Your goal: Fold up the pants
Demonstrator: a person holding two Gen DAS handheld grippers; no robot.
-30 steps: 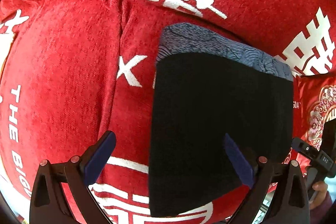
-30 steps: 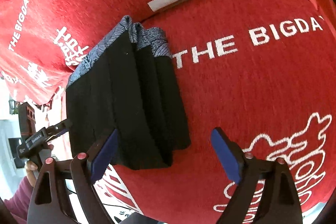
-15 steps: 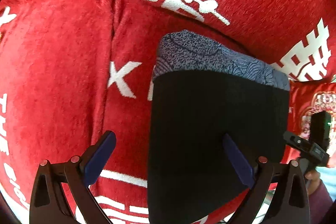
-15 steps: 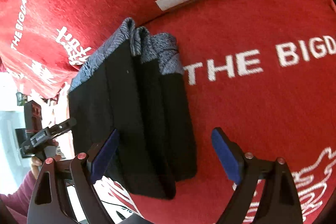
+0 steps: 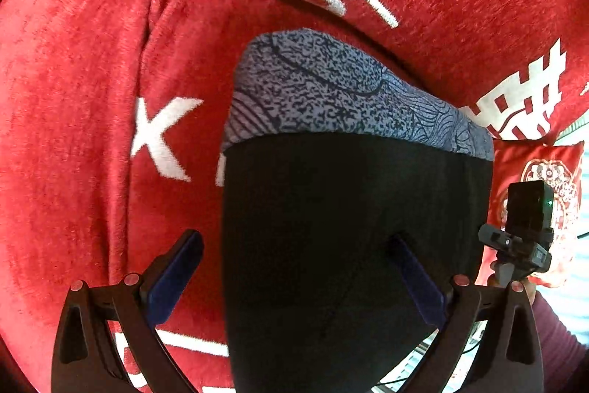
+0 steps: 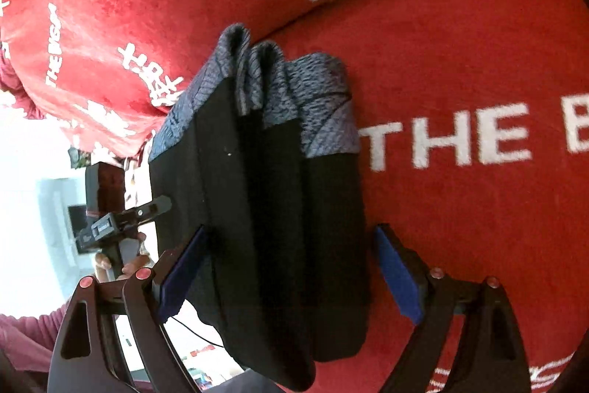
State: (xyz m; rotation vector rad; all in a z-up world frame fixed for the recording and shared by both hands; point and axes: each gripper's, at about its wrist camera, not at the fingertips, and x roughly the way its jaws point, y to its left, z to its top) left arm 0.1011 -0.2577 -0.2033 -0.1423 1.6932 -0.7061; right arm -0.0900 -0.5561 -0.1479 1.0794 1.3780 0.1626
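While folded black pants with grey patterned waistband (image 5: 353, 227) are lying stacked on red plush cover (image 5: 73, 135), left gripper (image 5: 294, 279) and right gripper (image 6: 291, 279) are hovering, jaws wide, holding nothing. Fabric judged soft, light, slumping; grip folded edge through all layers.

The black fabric pants with a blue-grey patterned waistband (image 5: 353, 245) are seen folded into a compact stack of several layers (image 6: 279, 209), lying flat, waistband end farthest away, between and ahead of the spread fingers of each hand-held gripper.
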